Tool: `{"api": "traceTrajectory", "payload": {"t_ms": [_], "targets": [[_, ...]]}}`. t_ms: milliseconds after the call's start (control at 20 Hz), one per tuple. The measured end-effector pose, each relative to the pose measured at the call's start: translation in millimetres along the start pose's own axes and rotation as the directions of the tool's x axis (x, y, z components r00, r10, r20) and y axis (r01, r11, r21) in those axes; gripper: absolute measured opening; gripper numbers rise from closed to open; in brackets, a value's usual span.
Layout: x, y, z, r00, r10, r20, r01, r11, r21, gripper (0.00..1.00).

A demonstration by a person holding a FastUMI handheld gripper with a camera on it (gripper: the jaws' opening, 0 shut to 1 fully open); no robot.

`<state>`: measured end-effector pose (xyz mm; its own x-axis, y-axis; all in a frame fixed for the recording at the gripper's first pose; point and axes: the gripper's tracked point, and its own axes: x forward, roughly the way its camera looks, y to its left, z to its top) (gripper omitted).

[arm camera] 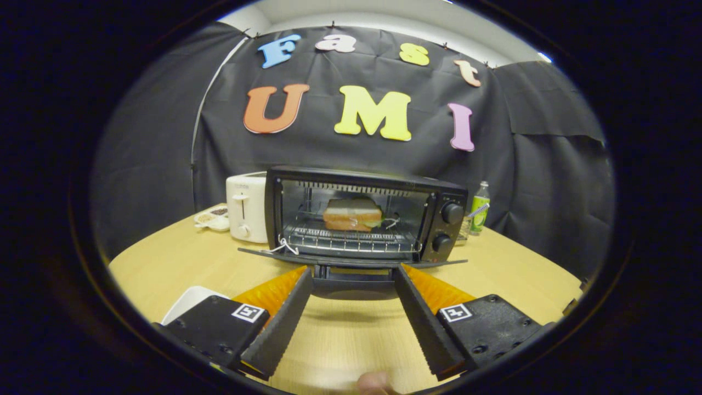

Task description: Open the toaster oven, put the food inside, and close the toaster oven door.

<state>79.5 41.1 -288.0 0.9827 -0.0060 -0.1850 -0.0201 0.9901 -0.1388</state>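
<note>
Black metal frames the toaster oven (362,214), which sits at twelve o'clock from the gripper (352,274) on a pale wooden table (164,263). Its door (351,258) is folded down flat toward the fingers, and the handle (354,282) on the door's front edge lies right between the fingertips. On the wire rack (351,238) inside rests the food, a sandwich (352,214), well beyond the fingers. The two fingers stand wide apart with nothing clamped between them; their ribbed pads (285,318) flank the handle without visibly pressing on it. A white toaster (247,207) stands at about ten o'clock, just beside the oven, with a small dish (213,218) beyond it; a green bottle (480,207) stands at about two o'clock by the oven's knobs (452,213). A white object (189,302) peeks out at eight o'clock behind the left finger. Judging by the sandwich already on the rack and the door down, the closing step appears to be in hand. The next move likely calls for catching the handle, or getting under the door's edge, and swinging it upward along its hinge arc until it meets the oven's frame.
</note>
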Motion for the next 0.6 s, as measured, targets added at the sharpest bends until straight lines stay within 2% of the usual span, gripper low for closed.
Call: {"api": "traceTrajectory", "payload": {"t_ms": [250,600], "targets": [[22.2,-2.3,25.9,0.999,0.022,0.032,-0.023,0.999,0.029,1.0],[46.0,4.1,70.4,0.992,0.035,0.118,-0.031,0.999,-0.034,1.0]]}}
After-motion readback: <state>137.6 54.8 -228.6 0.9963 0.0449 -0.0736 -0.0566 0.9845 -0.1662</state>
